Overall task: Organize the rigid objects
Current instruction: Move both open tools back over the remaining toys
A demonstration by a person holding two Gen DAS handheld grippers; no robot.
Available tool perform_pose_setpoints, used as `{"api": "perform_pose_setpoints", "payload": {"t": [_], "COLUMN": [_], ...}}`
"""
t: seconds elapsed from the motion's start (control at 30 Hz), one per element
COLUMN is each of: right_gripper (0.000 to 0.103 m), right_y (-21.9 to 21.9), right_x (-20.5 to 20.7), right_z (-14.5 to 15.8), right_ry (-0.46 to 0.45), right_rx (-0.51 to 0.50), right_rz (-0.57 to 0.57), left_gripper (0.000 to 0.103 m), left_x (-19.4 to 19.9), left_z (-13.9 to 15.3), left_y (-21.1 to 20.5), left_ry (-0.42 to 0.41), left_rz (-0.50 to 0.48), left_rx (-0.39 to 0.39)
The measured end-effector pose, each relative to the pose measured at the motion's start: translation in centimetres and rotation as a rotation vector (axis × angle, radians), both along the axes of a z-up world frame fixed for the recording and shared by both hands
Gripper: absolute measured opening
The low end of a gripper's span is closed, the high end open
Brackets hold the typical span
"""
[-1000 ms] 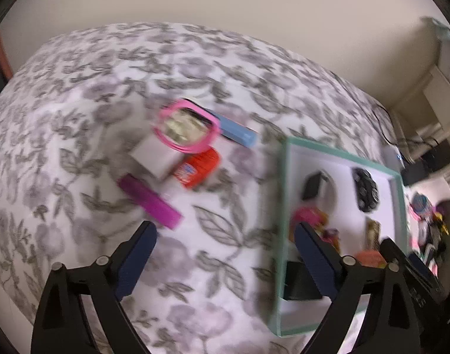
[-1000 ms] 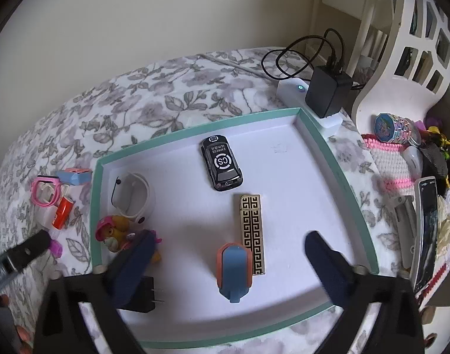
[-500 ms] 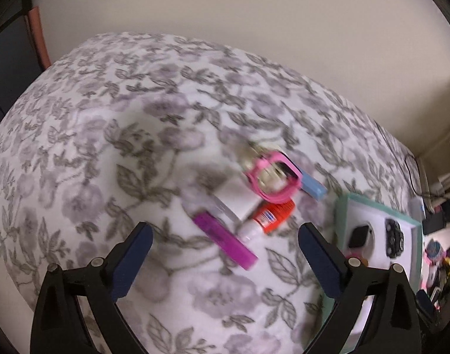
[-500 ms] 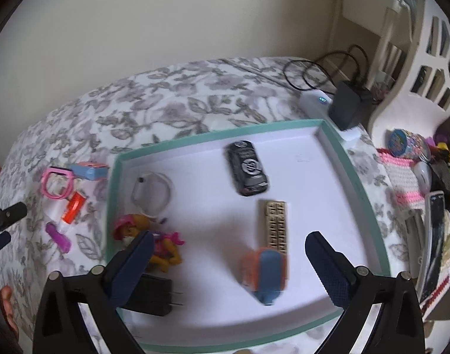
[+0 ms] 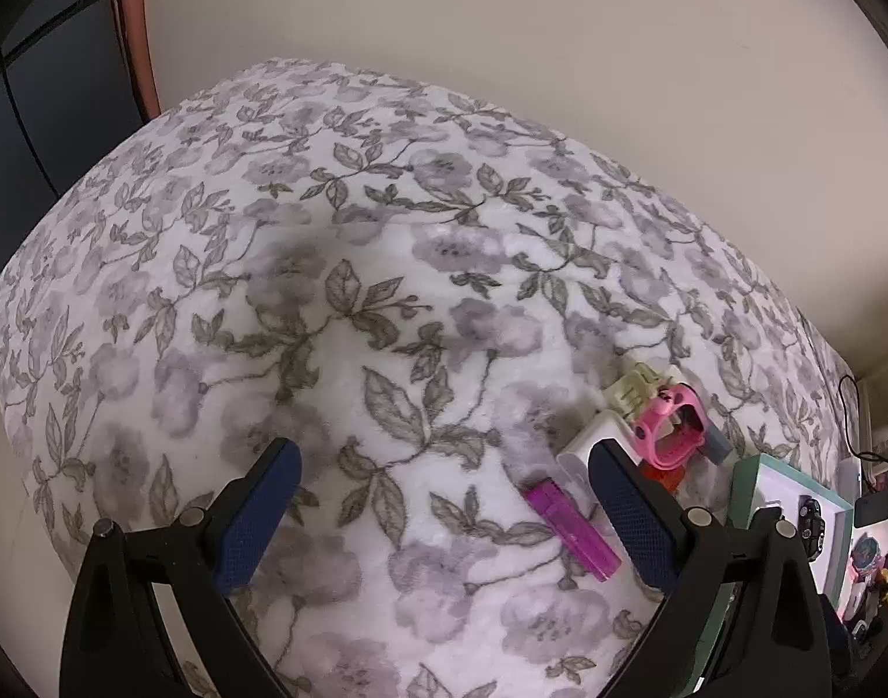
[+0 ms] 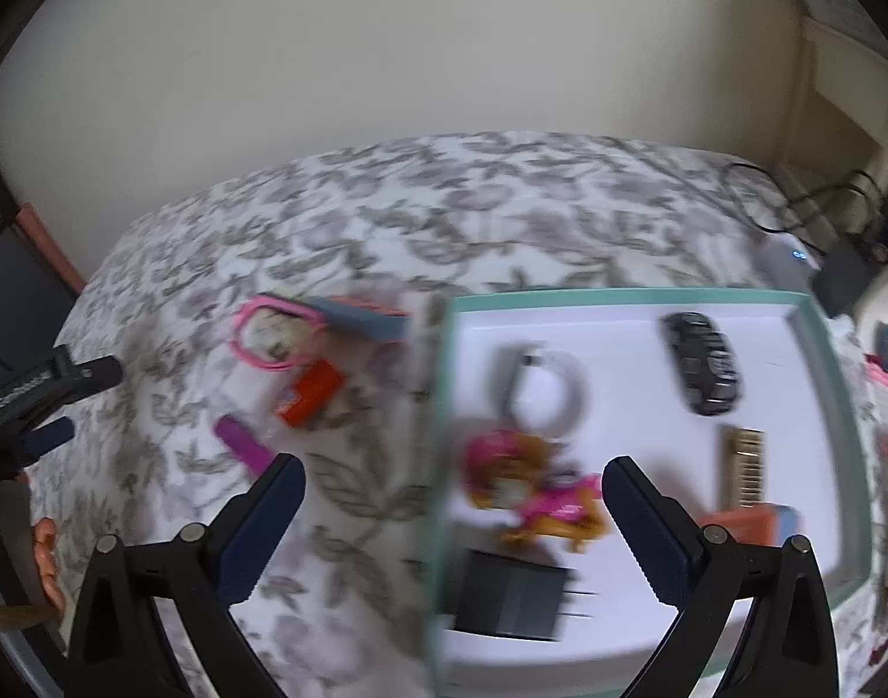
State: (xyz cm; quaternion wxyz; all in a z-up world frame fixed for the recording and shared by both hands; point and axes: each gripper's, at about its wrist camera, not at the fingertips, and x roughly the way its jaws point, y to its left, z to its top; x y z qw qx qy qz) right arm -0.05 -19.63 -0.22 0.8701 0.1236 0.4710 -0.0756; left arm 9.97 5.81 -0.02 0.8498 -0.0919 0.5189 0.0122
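A teal-rimmed white tray (image 6: 618, 295) lies on the floral bedspread (image 5: 386, 302). It holds a black toy car (image 6: 703, 369), a white band (image 6: 546, 387), a pink and orange toy figure (image 6: 531, 494), a black charger (image 6: 514, 596), a gold patterned bar (image 6: 743, 468) and an orange and blue item (image 6: 755, 523). Left of the tray lie a pink watch (image 6: 269, 337), a blue item (image 6: 365, 317), a red-orange item (image 6: 310, 392) and a purple bar (image 6: 243, 442). My right gripper (image 6: 455, 523) hangs open over the tray's left rim. My left gripper (image 5: 444, 517) is open and empty, with the purple bar (image 5: 572, 529), a white box (image 5: 595, 453) and the pink watch (image 5: 674, 424) by its right finger.
A black power adapter (image 6: 845, 273) with cables sits behind the tray's far right corner, beside white furniture. Cluttered small items lie right of the tray (image 5: 746, 494). A person's hand (image 6: 42, 552) shows at the left edge. Dark furniture (image 5: 36, 87) stands beyond the bed's left end.
My left gripper has swung left and away from the tray, so the loose pile now sits at its right finger. My right gripper has moved left, from over the tray's middle to its left rim.
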Motion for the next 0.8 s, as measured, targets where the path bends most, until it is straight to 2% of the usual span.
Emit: {"api": "perform_pose_setpoints", "payload": {"t": [0.2, 0.43, 0.63, 0.8], "right_gripper": [0.103, 0.103, 0.103, 0.103], "right_y": [4.2, 7.2, 8.4, 8.8], "right_x": [2.2, 4.3, 5.6, 6.8], "right_z": [-1.1, -3.5, -5.3, -6.7], "right_ry": [0.027, 0.089, 0.131, 0.142], "right_rx": [0.011, 0.049, 0.114, 0.165], "right_rz": [0.087, 0.111, 0.046, -0.056], "left_gripper": [0.099, 0.099, 0.099, 0.099], "left_x": [0.7, 1.7, 2.1, 2.0], "left_z": [-1.7, -4.1, -5.4, -5.6], "left_y": [0.0, -0.5, 1.6, 3.6], "left_ry": [0.07, 0.142, 0.189, 0.189], "left_rz": [-0.008, -0.023, 0.059, 0.12], "left_rx": [-0.002, 0.019, 0.013, 0.028]}}
